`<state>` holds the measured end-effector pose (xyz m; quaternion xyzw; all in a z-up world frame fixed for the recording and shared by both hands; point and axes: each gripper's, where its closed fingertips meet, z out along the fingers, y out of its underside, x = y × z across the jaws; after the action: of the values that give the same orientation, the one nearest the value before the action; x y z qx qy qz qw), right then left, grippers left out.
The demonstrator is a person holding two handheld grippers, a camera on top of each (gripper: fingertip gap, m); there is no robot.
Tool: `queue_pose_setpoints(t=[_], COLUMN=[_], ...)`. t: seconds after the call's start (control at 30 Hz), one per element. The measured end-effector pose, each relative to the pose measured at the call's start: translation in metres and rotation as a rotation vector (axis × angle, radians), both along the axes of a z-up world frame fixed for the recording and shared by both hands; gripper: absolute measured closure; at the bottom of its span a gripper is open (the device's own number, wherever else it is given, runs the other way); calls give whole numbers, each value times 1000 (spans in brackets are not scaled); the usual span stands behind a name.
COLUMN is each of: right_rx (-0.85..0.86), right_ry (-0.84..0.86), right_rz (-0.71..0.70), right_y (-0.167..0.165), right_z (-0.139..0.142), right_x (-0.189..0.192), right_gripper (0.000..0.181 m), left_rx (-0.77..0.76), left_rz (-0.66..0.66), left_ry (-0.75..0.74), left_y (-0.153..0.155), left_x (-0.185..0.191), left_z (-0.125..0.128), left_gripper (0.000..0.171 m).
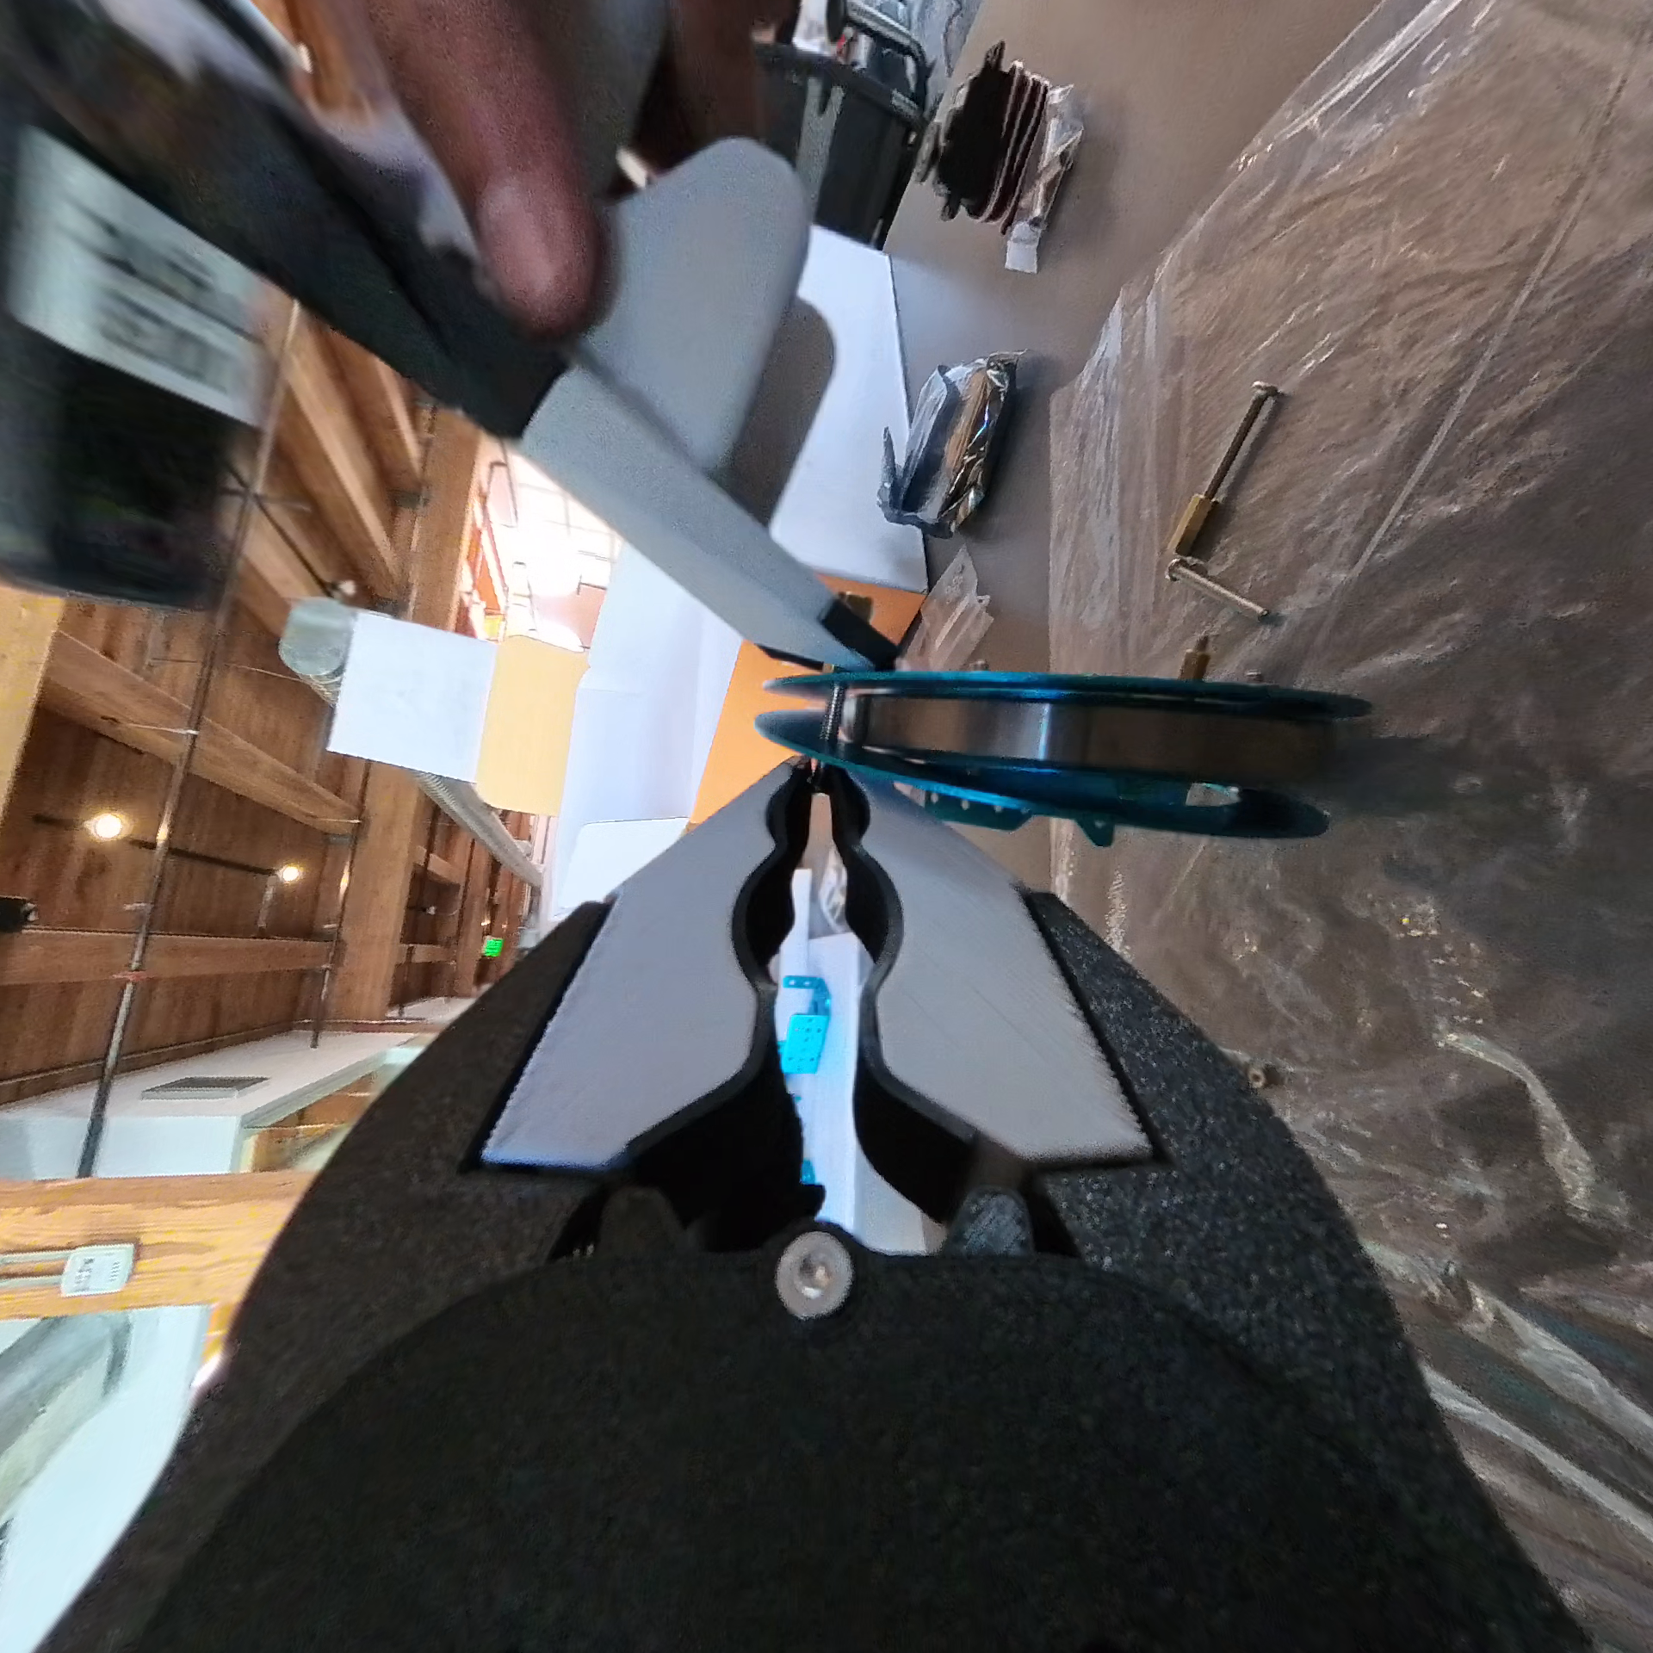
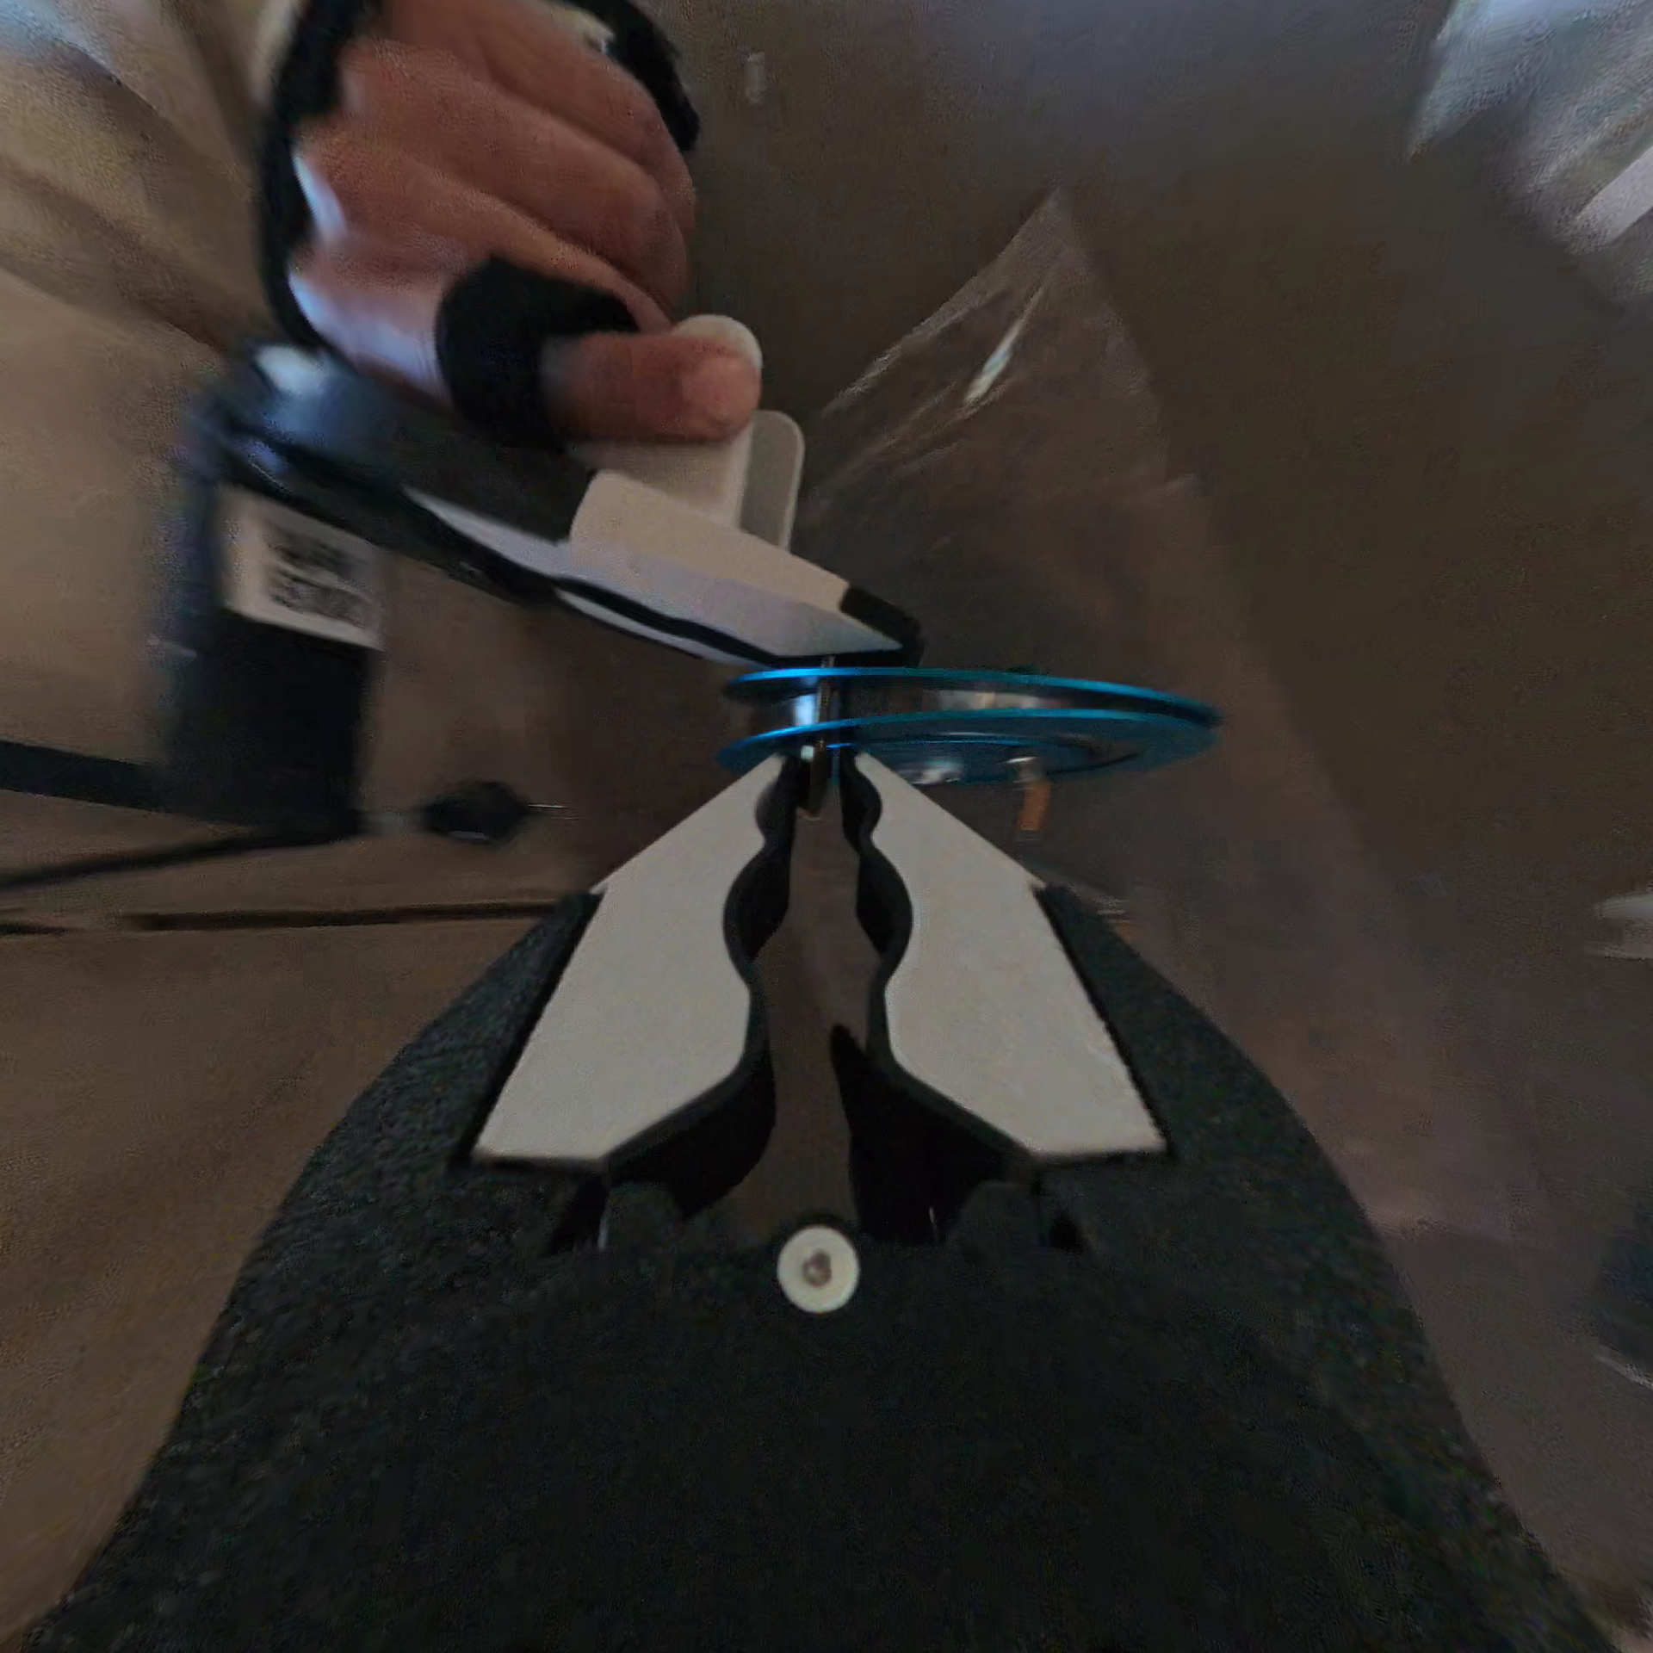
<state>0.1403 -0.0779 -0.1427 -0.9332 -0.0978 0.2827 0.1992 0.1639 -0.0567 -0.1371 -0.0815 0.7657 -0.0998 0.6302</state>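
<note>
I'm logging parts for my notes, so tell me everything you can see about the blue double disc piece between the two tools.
The blue double disc piece is two thin, shiny blue metal-looking rings set parallel with a gap, joined around a darker silvery hub. A thin threaded screw crosses the gap at its near rim. The left tool is closed on that screw's end from one side; the right tool pinches a small brass-looking piece at the same spot from the other. The far rim is near the plastic-covered table; contact is unclear.

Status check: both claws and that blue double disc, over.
Left claw shut on a thin screw end at the blue disc assembly's rim. Right claw pinches a brass standoff on the opposite face. Nothing between them; loose brass hardware on the plastic sheet.
</note>
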Motion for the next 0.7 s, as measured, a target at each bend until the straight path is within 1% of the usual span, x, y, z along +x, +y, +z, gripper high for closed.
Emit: queue_pose_setpoints(t=[0.07,0.1,0.2,0.27,0.3,0.33,0.4,0.5,0.57,0.6,0.63,0.7], right_rx=[205,305,572,681,705,723,752,809,829,840,855,885], right_ry=[-414,-604,-1115,-1430,-1537,-1590,-1622,-1733,-1783,-1802,-1830,-1850], right_rz=[58,73,130,194,211,206,198,216,245,258,258,266], right_y=[3,5,4,3,3,4,5,7,7,7,7,6], right_z=[2,5,11,11,9,7,3,12,12,11,13,15], right_x=[11,14,14,14,15,15,12,10,8,7,8,6], right_gripper=[161,158,158,160,161,162,161,169,174,177,176,176], left_rx=[-18,-33,-140,-234,-292,-363,-521,-771,-981,-1076,-1150,-1246], left_rz=[1,0,-18,-28,-34,-40,-60,-75,-105,-119,-131,-134], left_ry=[28,48,174,292,359,442,637,908,1094,1172,1236,1329], left_y=[0,0,-2,-4,-5,-7,-14,-18,-23,-24,-25,-23], left_x=[0,0,-4,-9,-11,-14,-24,-36,-40,-41,-41,-42], left_z=[0,-1,-4,-7,-8,-10,-14,-17,-15,-13,-12,-12], left_gripper=[170,170,169,169,169,169,169,169,169,169,169,169])
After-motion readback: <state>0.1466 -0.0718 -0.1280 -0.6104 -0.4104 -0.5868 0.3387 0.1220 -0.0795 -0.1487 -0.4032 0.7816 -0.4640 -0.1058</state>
